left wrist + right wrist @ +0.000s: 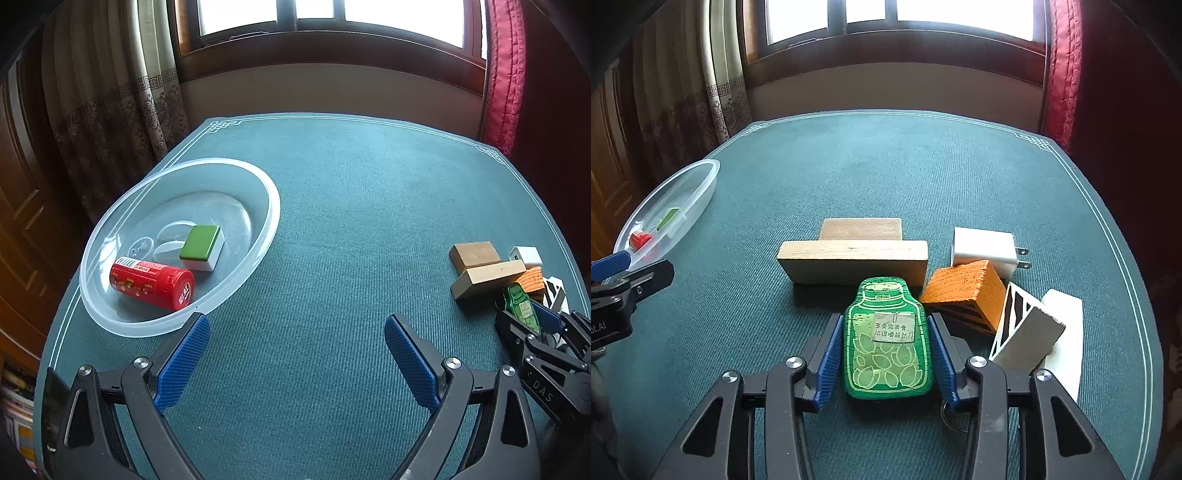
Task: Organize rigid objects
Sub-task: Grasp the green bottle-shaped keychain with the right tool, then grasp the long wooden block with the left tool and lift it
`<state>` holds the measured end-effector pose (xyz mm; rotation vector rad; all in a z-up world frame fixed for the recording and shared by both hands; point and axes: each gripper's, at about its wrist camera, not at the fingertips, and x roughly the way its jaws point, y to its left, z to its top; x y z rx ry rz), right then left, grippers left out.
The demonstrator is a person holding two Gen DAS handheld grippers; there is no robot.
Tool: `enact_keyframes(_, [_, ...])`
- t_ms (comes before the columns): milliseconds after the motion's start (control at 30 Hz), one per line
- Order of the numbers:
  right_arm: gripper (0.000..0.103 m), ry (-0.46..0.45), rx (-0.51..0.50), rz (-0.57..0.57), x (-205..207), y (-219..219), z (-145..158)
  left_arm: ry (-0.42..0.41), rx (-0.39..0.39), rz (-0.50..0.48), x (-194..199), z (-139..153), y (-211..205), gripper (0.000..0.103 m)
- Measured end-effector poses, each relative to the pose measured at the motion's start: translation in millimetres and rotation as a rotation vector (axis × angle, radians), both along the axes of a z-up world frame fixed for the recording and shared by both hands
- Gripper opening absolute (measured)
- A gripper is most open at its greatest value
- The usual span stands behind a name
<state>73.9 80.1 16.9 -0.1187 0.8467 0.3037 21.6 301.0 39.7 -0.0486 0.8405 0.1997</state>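
Straddling the green bottle-shaped tag [886, 339] at lower centre, the right gripper [884, 354] has its jaws beside the tag's edges; firm contact is unclear. Next, probably squeeze, lift and carry it to the clear bowl [271, 206] at left. The left gripper [295, 362] gapes empty. A ring under the tag is half hidden.

Both cameras sit low over the green table [332, 206] and look toward the window [886, 14]. The left one is close to the clear bowl [269, 221]. The right one is close to the wooden blocks [853, 258]. Both see both.
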Motion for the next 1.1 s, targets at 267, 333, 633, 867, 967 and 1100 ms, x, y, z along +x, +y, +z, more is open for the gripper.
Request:
enact_keyframes(267, [0.047,0.02,0.041,0.02,-15.0,-6.8,2.7,-0.002,0.004,-0.001,-0.8,0.9,-0.3,0.096])
enact_keyframes(333, [0.047,0.026,0.058,0.019,-20.9,-11.0,3.1,-0.002,0.004,-0.001,-0.9,0.9,-0.4,0.096])
enact_keyframes(633, [0.047,0.057,0.159,-0.01,-43.3,-35.0,7.1,0.001,0.016,-0.023,-2.7,0.4,-10.3,0.096])
enact_keyframes(867, [0.047,0.078,0.234,-0.038,-56.1,-55.6,4.0,0.008,0.024,-0.049,-0.3,-0.2,-21.7,0.096])
enact_keyframes(967, [0.047,0.076,0.237,-0.065,-62.4,-63.6,2.6,0.009,0.035,-0.07,1.4,1.1,-30.5,0.096])
enact_keyframes(1100, [0.047,0.066,0.207,-0.093,-70.7,-72.5,1.1,0.014,0.038,-0.102,6.4,2.6,-44.3,0.096])
